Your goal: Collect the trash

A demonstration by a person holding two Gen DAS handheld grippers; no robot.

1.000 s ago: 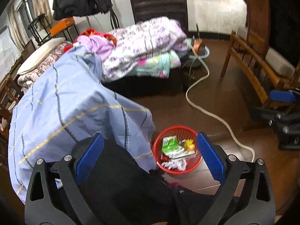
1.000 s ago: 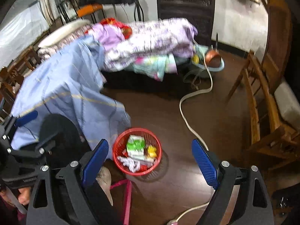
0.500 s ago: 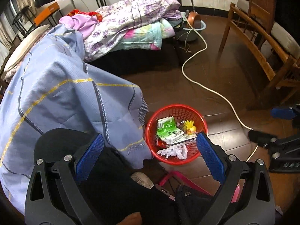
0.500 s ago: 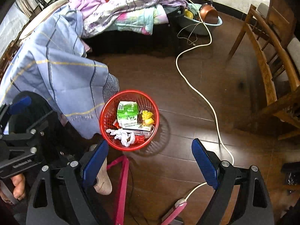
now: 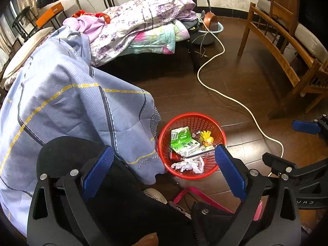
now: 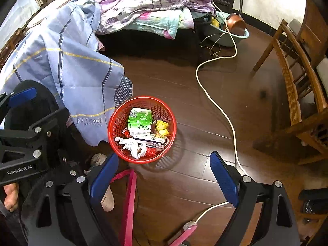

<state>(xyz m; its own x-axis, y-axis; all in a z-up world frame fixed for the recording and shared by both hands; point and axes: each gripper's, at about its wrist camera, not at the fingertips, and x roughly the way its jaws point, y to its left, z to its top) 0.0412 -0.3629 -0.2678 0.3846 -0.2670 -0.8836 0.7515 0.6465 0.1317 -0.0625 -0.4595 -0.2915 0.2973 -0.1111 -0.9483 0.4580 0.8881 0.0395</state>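
Red basket w/ trash ahead of both jaws.

A red basket sits on a dark wood floor, holding a green carton, crumpled tissue and a yellow wrapper. Left of the basket hangs a blue quilt. The left gripper, jaws wide apart, hovers above the basket.
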